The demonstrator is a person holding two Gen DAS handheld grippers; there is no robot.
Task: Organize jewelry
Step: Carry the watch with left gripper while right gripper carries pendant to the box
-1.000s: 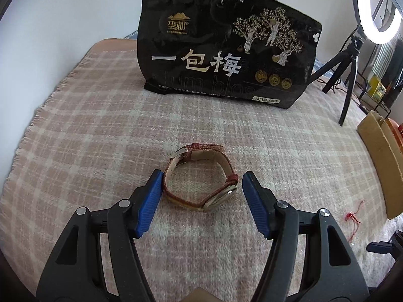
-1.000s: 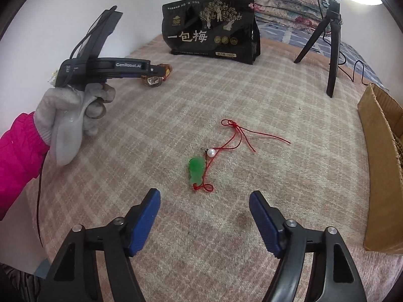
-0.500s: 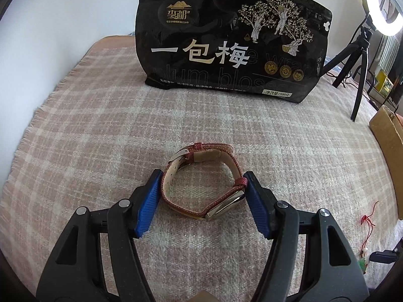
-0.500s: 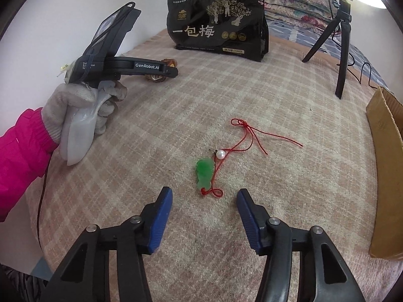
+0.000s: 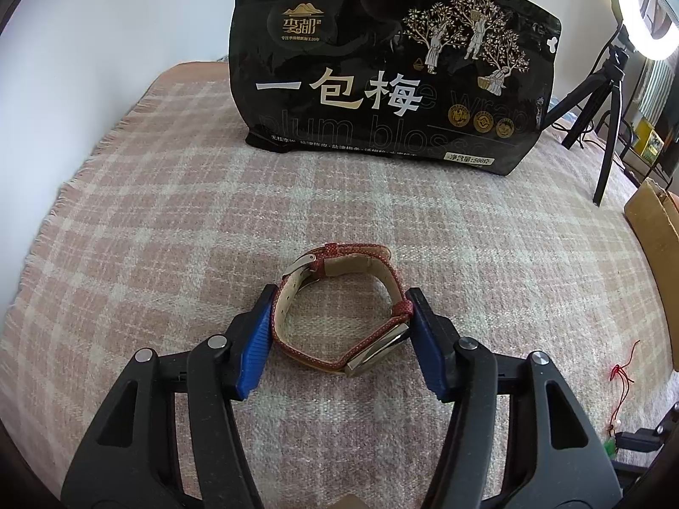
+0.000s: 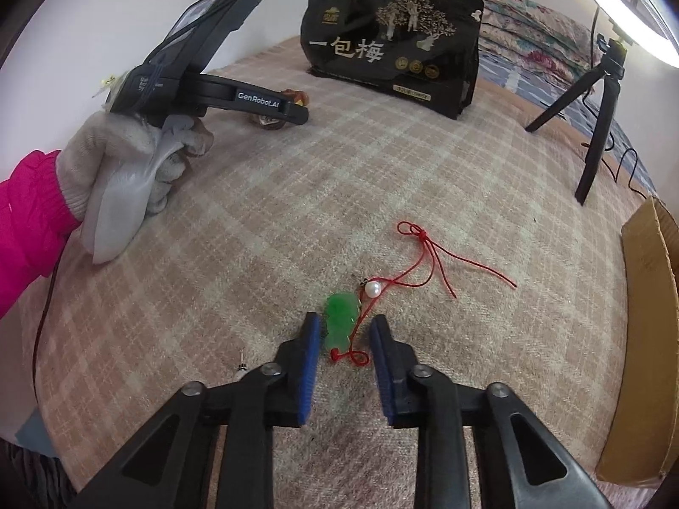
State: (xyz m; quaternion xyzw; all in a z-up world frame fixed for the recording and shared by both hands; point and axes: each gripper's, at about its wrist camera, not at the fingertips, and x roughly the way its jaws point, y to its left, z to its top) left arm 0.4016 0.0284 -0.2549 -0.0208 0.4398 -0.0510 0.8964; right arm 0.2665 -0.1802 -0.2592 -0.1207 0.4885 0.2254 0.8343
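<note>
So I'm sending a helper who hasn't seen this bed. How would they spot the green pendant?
Start at the plaid blanket and the black snack bag standing at its far end. Nearer, between the right gripper jaws, lies the green pendant. Unlike the red-strapped watch, it is small, glossy green, tied to a red cord with a white pearl.

Both wrist views close, angled down; share black bag (image 5: 394, 63).

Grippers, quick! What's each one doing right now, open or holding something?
Left gripper: shut on the watch, pads against both sides.
Right gripper: jaws have just been closing around the green pendant; not yet pressing it, so open.
</note>
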